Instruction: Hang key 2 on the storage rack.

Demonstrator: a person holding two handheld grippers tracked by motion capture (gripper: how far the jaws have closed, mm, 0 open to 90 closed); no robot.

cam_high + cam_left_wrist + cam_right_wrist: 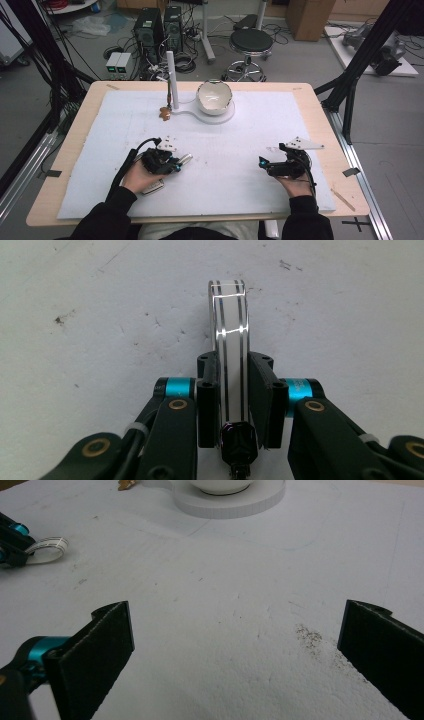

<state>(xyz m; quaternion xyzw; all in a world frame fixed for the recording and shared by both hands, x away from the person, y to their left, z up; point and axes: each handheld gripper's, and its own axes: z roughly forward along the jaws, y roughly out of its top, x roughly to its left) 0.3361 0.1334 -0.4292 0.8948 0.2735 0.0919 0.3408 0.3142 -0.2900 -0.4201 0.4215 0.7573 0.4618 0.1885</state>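
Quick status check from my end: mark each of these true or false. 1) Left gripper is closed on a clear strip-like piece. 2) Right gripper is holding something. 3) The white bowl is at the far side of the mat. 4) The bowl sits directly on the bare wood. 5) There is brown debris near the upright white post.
1) True: the left gripper is shut on the clear strip.
2) False: the right gripper is open, holding nothing.
3) True: the white bowl is at the far side.
4) False: it sits on a round white base.
5) True: brown debris lies by the white post.
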